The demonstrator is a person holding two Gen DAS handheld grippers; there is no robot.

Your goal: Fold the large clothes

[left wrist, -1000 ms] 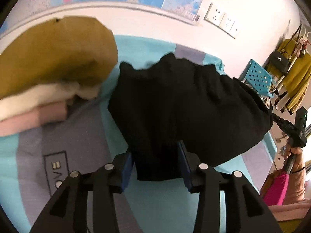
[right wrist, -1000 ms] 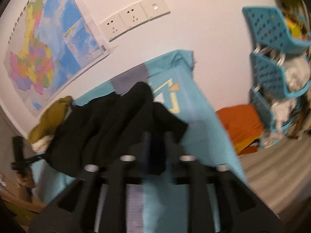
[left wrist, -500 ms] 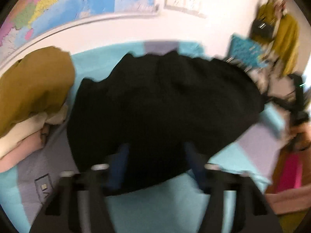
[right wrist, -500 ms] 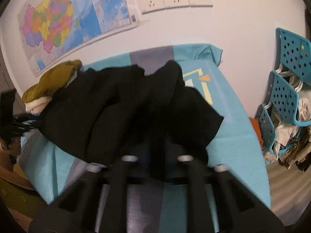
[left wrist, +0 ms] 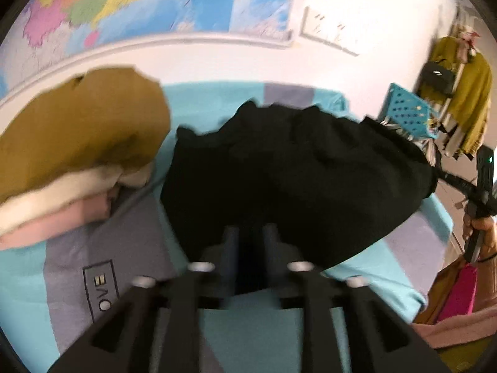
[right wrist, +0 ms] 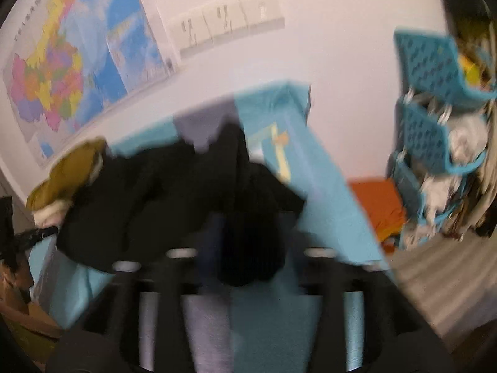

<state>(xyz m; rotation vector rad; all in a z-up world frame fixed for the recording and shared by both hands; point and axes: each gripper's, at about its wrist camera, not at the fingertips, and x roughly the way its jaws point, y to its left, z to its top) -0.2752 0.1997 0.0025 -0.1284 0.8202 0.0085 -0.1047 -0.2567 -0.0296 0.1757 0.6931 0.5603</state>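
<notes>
Leftmost in the left wrist view, a stack of folded clothes [left wrist: 74, 161] is sitting on the teal and grey cloth [left wrist: 102, 248] that is covering the table, mustard on top, cream and pink under it. Just beside it, the black garment [left wrist: 295, 180] is lying bunched across the middle of the cloth, reaching almost to the far edge by the wall.

The left gripper [left wrist: 250, 242] is pinching the garment's near hem, its fingers [left wrist: 229, 239] standing close together with dark fabric filling the gap between them. Farther right, the right gripper [right wrist: 251, 242] is opening its jaws; a thick wad of the black fabric is sitting between them, though blur is hiding whether the pads are pressing on it or letting it go.

Judging by the way it is slumping into soft ridges, the garment is looking limp, light and a bit bulky, not slippery. It should be drooping wherever it is unsupported, so taking it at two well-separated points on one edge, ideally corners or a seam, looks wiser than grabbing bunched middle layers.
</notes>
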